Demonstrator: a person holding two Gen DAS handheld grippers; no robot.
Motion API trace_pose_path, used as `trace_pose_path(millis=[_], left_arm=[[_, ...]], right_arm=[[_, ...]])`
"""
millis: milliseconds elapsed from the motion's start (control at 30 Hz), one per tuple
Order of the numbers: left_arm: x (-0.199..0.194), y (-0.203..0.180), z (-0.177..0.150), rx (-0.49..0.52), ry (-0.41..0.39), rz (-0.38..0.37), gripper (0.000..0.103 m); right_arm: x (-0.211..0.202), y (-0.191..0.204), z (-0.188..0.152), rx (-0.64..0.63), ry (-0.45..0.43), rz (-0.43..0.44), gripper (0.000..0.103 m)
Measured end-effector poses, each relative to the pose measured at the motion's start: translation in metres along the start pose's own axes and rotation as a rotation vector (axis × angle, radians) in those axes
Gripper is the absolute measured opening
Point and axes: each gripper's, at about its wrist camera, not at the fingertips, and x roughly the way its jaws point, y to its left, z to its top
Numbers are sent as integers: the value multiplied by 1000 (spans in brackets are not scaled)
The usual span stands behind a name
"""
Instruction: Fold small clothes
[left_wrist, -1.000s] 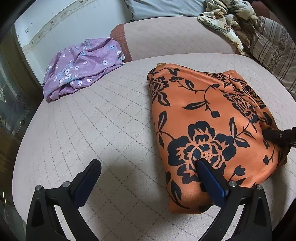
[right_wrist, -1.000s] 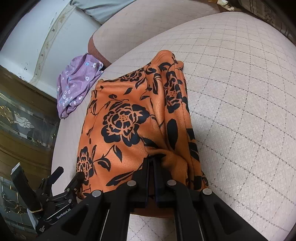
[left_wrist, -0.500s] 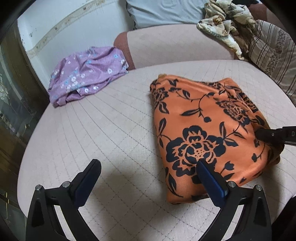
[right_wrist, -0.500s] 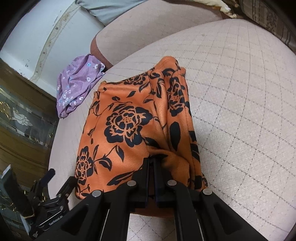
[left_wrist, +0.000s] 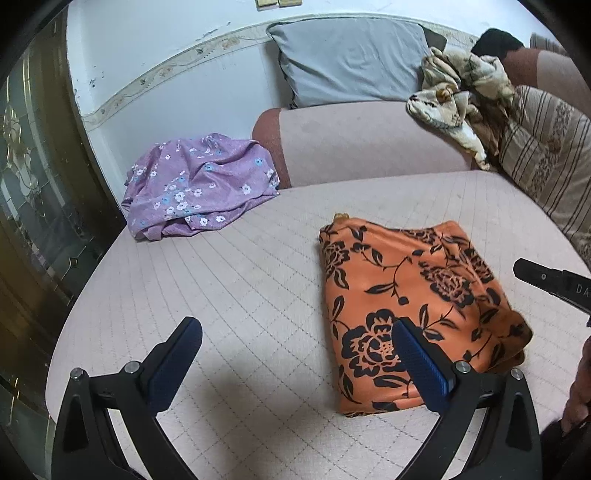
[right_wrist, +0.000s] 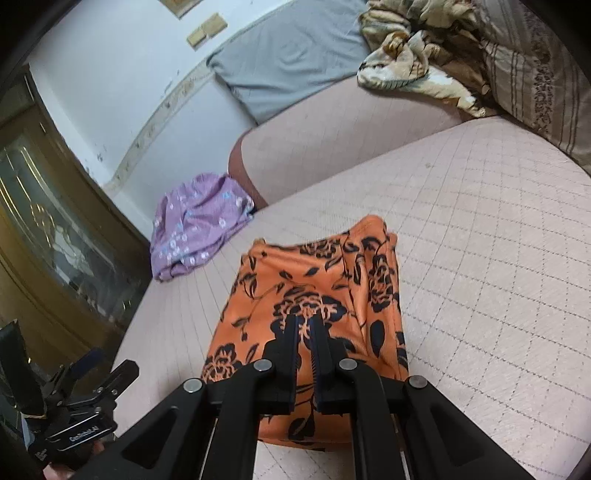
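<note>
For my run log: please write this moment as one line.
left gripper: open, holds nothing | right gripper: shut, holds nothing | orange floral garment: folded on cushion | purple garment: unfolded

orange floral cloth (left_wrist: 413, 306) folded, left gripper (left_wrist: 295, 354) agape – empty

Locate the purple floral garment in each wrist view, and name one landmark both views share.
Left wrist view: the purple floral garment lies crumpled at upper left, at the bed's far edge.
Right wrist view: it sits left of centre, beyond the orange floral garment.
Shared landmark: the grey pillow against the wall.
</note>
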Motion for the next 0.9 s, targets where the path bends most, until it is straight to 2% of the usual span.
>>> trace_pose_path(millis=[200,267,300,400,433,500,733,900], left_arm=[[-17,4,7,-13,-20,8,103],[-22,4,9,-12,-31,22,103],[-25,4,9,-10,-38,30,103],[-32,6,9,-14,-59,37,103],[-34,7,9,-22,-65,32,103],[-38,10,9,-37,-71,26,103],[-40,16,9,-58,-77,24,103],[-38,20,8,-73,-71,28,103]], right_arm=[[-19,3,4,-27,-93,-16,9],[-22,5,4,-35,-111,-25,18],[-24,6,3,-40,-121,-29,29],[-34,8,2,-35,-163,-16,83],[-41,10,0,-39,-209,-29,83],[-47,13,-1,-61,-239,-44,83],[-61,14,-10,-57,-250,-61,83],[-69,20,-20,-99,-267,-79,83]])
